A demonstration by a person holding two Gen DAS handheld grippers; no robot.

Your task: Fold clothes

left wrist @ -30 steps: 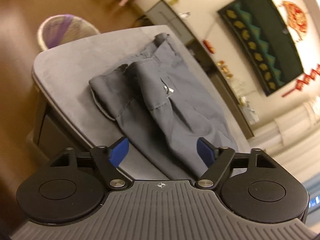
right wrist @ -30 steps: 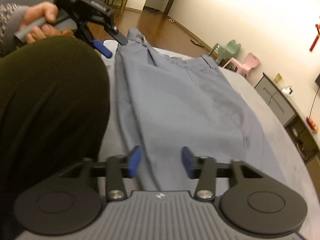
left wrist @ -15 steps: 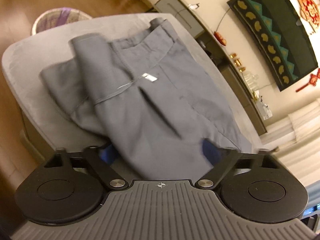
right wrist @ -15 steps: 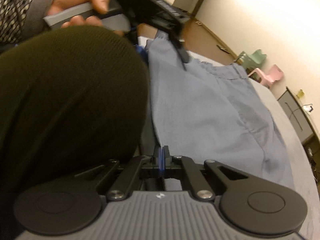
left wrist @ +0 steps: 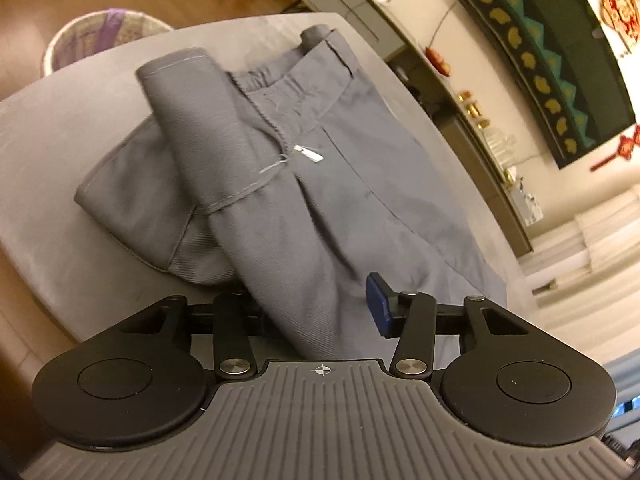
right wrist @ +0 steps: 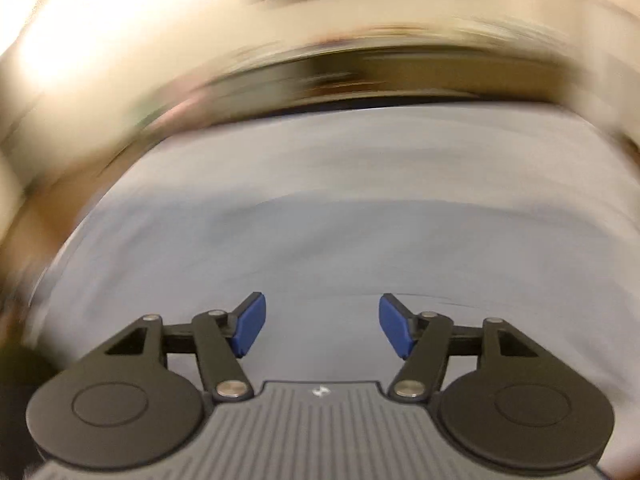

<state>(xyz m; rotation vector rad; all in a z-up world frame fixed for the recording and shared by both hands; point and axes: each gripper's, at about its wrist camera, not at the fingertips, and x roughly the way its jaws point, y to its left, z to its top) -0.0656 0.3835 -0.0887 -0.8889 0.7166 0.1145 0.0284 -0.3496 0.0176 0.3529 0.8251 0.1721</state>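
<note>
A grey padded table (left wrist: 60, 184) fills the middle of the left wrist view, with a woven basket (left wrist: 96, 36) on the wood floor beyond it at eleven o'clock and a long cabinet (left wrist: 472, 128) by the wall at two o'clock. Grey trousers (left wrist: 360, 184) lie across the table, waistband at twelve o'clock, one part folded back toward ten o'clock. The left gripper (left wrist: 320, 308) has a fold of the trousers between its jaws, which are opening; the blue pad at three o'clock stands clear of the cloth. In the blurred right wrist view, the right gripper (right wrist: 322, 326) hovers over grey cloth, jaws wide, opening, nothing between them.
</note>
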